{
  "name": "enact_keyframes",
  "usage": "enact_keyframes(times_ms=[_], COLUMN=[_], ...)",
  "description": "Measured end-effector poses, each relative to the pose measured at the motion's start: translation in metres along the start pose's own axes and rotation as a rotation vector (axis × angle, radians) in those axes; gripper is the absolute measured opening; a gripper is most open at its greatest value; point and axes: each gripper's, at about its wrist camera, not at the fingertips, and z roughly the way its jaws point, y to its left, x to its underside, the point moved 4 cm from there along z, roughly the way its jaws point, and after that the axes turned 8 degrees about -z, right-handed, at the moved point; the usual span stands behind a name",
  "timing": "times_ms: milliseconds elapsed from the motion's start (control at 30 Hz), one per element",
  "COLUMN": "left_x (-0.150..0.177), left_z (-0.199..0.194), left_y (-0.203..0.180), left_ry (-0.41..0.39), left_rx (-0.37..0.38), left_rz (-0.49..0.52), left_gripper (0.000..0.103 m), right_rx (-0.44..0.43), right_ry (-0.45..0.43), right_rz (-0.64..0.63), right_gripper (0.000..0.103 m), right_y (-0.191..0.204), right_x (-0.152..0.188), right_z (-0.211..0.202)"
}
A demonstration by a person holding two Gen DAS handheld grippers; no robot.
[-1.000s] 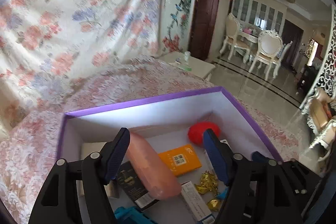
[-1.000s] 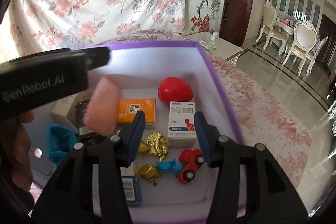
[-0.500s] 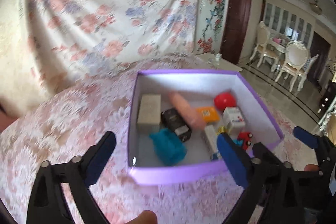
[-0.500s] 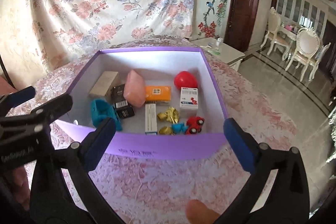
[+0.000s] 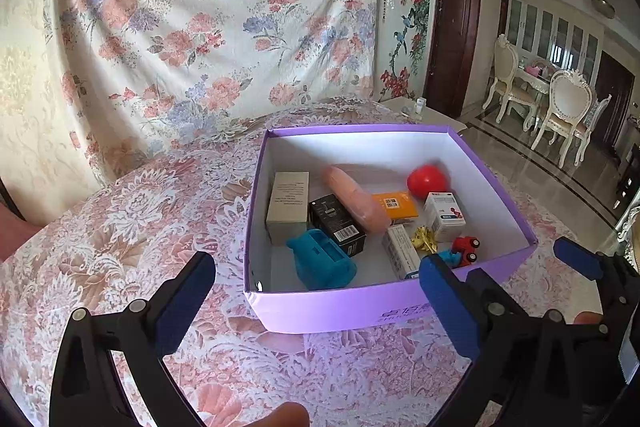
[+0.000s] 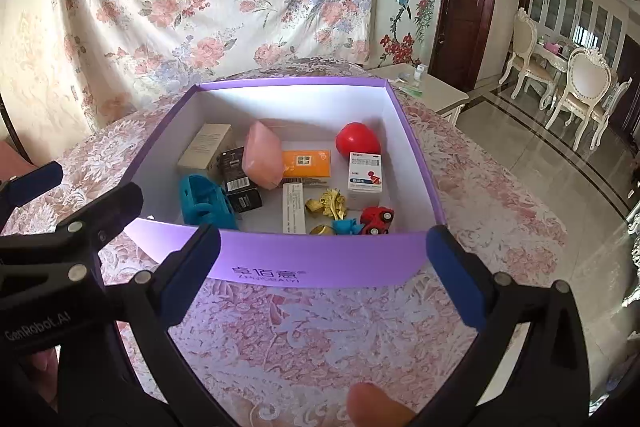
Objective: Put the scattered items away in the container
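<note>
The purple box (image 5: 332, 309) (image 6: 320, 259) stands on the floral tablecloth. Inside lie a pink bar (image 5: 354, 199) (image 6: 262, 155), a red ball (image 5: 426, 181) (image 6: 357, 141), an orange packet (image 5: 396, 205) (image 6: 306, 163), a white medicine box (image 5: 444, 215) (image 6: 364, 173), a beige box (image 5: 288, 207), a black box (image 5: 336, 223), a teal item (image 5: 322, 261) (image 6: 202, 201), gold trinkets (image 6: 330, 203) and a red toy car (image 5: 464, 249) (image 6: 376, 219). My left gripper (image 5: 316, 307) is open and empty before the box. My right gripper (image 6: 324, 275) is open and empty at its near wall.
The table (image 5: 120, 227) carries a pink floral lace cloth. A floral sheet (image 5: 200, 27) hangs behind. A small white side table (image 6: 424, 91) and dining chairs (image 6: 580, 87) stand to the right on a glossy floor. The left gripper's body (image 6: 60, 259) shows in the right wrist view.
The left gripper let go of the pink bar inside the box. Both grippers opened wide and drew back out of the box toward me.
</note>
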Motion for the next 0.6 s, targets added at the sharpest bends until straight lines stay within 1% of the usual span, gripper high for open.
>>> enact_keyframes(times_ms=[33,133,333,433,467,600], left_x=[0.0,0.0,-0.002,-0.001,-0.001,0.002], left_z=[0.0,0.001,0.003,0.001,0.001,0.001], left_y=[0.0,0.001,0.007,0.008,0.008,0.002], left_ry=[0.001,-0.001,0.039,0.034,0.035,0.052], left_rx=[-0.002,-0.002,0.038,0.016,0.02,0.051], left_rz=[0.0,0.006,-0.041,-0.012,-0.012,0.004], left_gripper=[0.103,0.103,0.103,0.103,0.103,0.102], right_rx=[0.007,0.063,0.103,0.133,0.14,0.082], right_ry=[0.0,0.01,0.026,0.03,0.033,0.038], right_rz=[-0.005,-0.006,0.022,0.037,0.046,0.061], right_gripper=[0.102,0.102,0.102,0.102,0.102,0.102], right_y=[0.0,-0.008,-0.021,-0.027,-0.03,-0.027], right_x=[0.0,0.001,-0.003,-0.003,-0.004,-0.009], right_z=[0.0,0.0,-0.005,-0.007,-0.006,-0.007])
